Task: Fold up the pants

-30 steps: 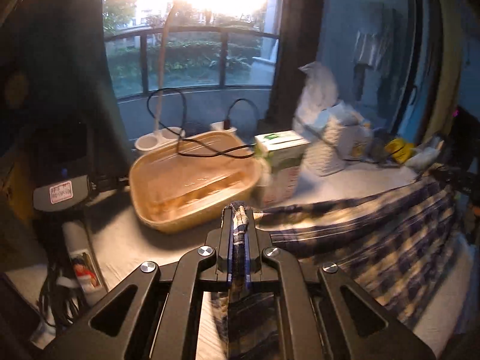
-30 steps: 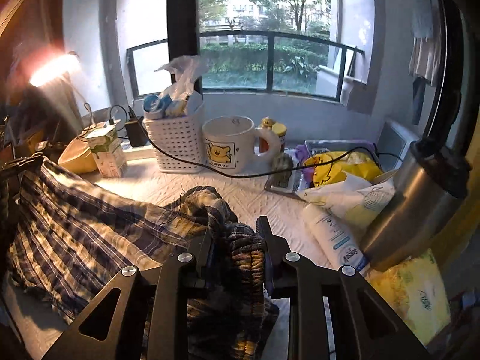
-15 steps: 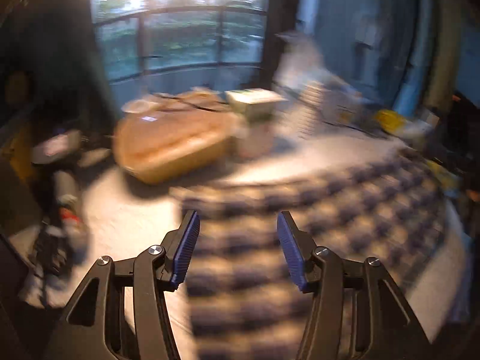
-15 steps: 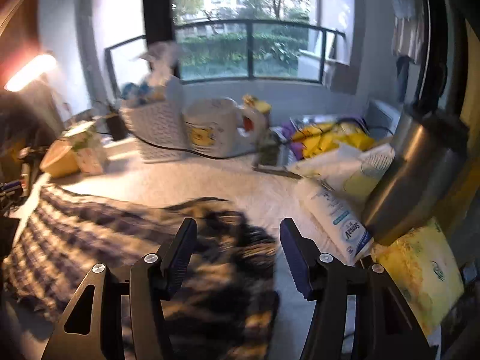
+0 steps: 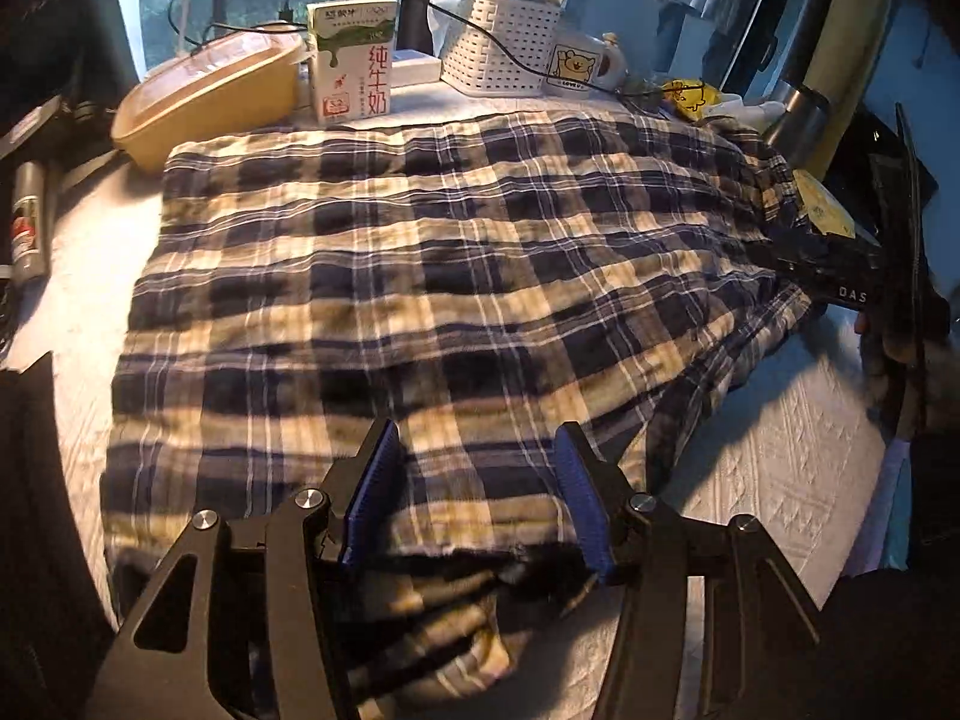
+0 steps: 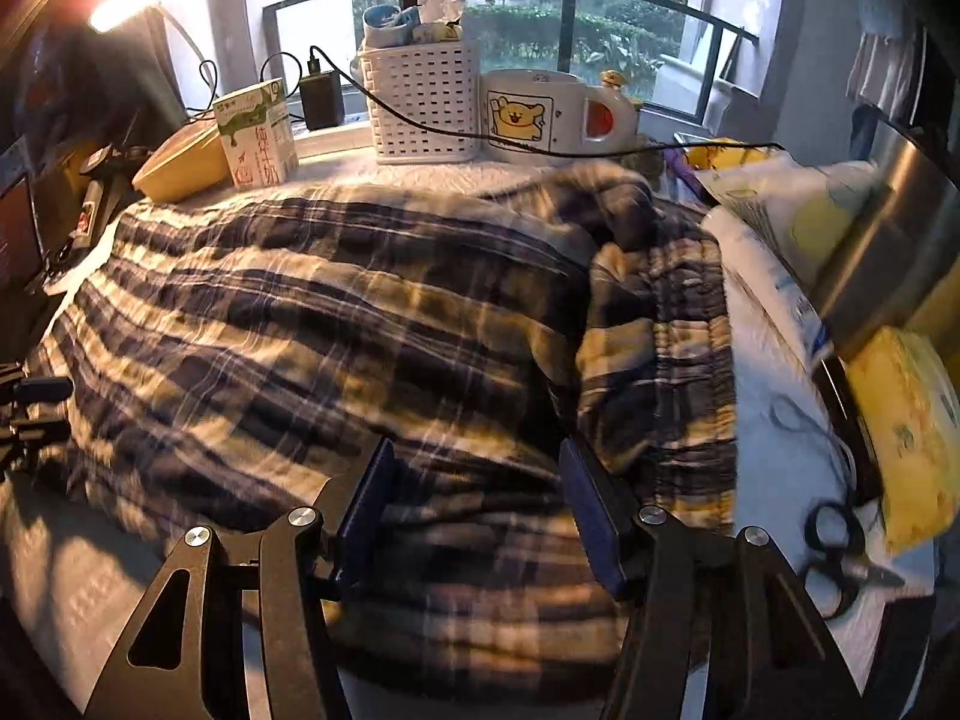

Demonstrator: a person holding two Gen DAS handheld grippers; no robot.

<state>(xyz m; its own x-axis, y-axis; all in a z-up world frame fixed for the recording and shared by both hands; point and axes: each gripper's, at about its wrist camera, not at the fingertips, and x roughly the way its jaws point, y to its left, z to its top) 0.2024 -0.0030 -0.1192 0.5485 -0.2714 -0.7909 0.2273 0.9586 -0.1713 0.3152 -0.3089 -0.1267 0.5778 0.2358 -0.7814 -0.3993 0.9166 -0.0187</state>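
Pants [image 5: 432, 276] lie spread over the white table cover [image 5: 792, 456], plaid, doubled along the near edge, waistband bunched at my right. Left gripper [image 5: 474, 480] hangs over the near hem, jaws having just opened, spread, nothing pinched. Right gripper [image 6: 477, 501] sits over the waistband end, likewise just opened, pads clear of cloth. Behind the pants: milk carton [image 5: 351, 57], basket [image 5: 501, 45], mug [image 6: 540, 114], tan container [image 5: 210, 99]
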